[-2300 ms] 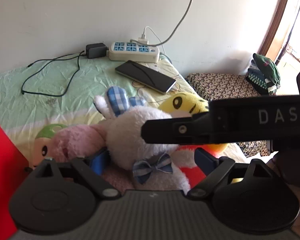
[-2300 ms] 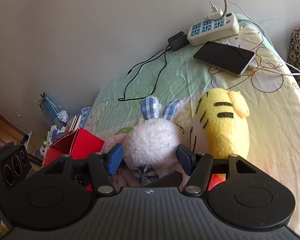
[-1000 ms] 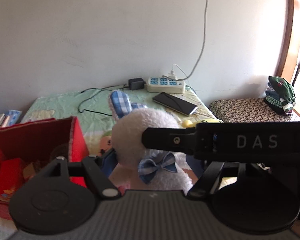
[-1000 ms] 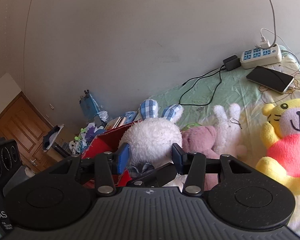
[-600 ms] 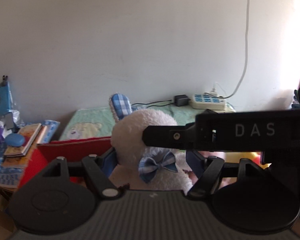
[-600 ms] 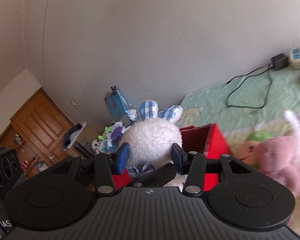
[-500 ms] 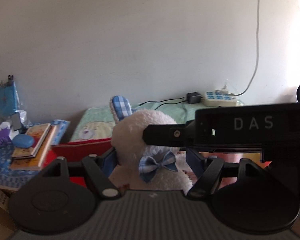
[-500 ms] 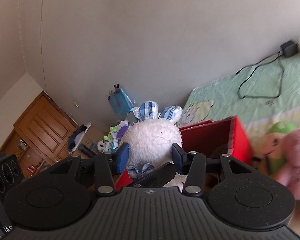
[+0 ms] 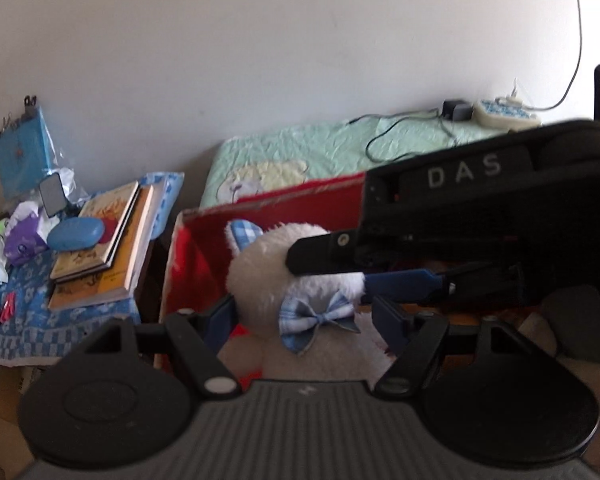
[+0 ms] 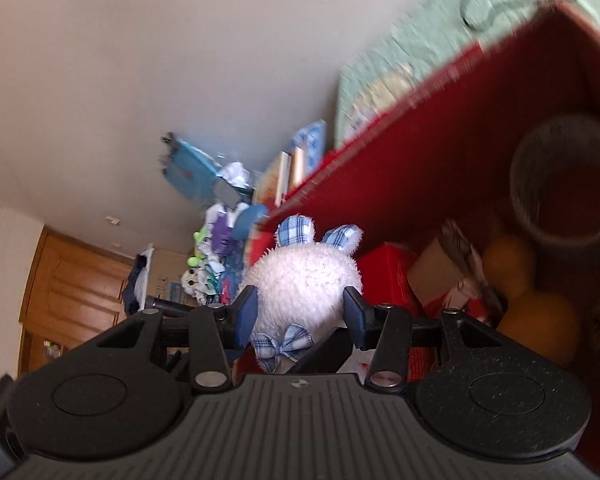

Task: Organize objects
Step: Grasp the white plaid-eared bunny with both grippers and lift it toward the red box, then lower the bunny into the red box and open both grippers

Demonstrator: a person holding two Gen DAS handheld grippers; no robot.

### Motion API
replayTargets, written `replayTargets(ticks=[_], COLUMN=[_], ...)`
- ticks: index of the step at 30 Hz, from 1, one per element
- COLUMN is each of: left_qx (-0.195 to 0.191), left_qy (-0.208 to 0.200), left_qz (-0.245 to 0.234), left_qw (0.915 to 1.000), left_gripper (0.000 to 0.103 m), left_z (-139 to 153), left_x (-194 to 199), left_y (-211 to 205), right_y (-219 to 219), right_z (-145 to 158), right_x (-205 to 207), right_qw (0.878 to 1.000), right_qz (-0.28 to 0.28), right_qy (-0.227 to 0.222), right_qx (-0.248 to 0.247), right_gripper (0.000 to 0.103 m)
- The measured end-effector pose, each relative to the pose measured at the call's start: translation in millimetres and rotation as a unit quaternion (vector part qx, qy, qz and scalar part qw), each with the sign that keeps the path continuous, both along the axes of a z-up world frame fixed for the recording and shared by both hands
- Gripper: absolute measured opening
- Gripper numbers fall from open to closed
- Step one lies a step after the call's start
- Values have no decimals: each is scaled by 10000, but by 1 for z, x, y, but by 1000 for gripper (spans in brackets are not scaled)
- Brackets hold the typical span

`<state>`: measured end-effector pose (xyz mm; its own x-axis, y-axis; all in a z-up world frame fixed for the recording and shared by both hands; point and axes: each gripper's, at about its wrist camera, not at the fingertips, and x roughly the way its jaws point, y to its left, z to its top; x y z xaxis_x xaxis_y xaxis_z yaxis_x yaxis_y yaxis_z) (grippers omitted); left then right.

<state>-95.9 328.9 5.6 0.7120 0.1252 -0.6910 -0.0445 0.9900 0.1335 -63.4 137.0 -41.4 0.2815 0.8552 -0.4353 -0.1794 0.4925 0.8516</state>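
The right wrist view is looking down into the red box, showing a dark cup and two orange balls the left view is missing. The left view is instead catching the stacked books and the bed. Both grippers are clamping the white plush rabbit over the box: the left gripper pinching its lower body, the right gripper squeezing its head, pads pressing into fur.
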Motion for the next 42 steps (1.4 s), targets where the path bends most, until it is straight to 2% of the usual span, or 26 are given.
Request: replayTargets(ticks=[1, 3, 11, 14, 16, 19, 25, 29, 32, 37, 42], left_qx=[-13, -26, 111, 112, 22, -8, -74, -116, -42, -18, -85], left_qy=[2, 38, 108, 56, 97, 141, 197, 219, 302, 475, 662], left_qz=[8, 1, 121, 203, 216, 230, 255, 242, 240, 265, 361], left_qw=[10000, 10000, 9998, 9997, 9997, 9996, 9995, 9994, 9992, 9985, 9971], left_gripper=[73, 73, 74, 73, 69, 67, 78, 83, 87, 90, 90], left_z=[-8, -5, -8, -4, -3, -2, -1, 2, 2, 5, 11], left_x=[2, 1, -2, -7, -8, -7, -6, -6, -5, -1, 1], left_y=[6, 7, 21, 25, 30, 32, 27, 17, 6, -11, -30], right_y=[2, 5, 14, 18, 22, 26, 12, -2, -10, -27, -48], right_z=[-4, -9, -20, -19, -19, -17, -14, -4, 9, 21, 32], right_x=[0, 0, 2, 4, 6, 7, 8, 4, -1, -9, -16], right_qw=[9999, 9994, 9964, 9969, 9968, 9970, 9974, 9982, 9963, 9892, 9852], right_qz=[-6, -35, -86, -45, 7, 74, -2, -135, -198, -352, -433], right_qy=[135, 354, 842, 764, 780, 730, 664, 387, 43, -390, -701], right_qx=[-21, -46, -79, -160, -163, -263, -287, -442, -835, -1370, -1506], right_gripper=[49, 49, 47, 47, 48, 49, 48, 49, 49, 50, 51])
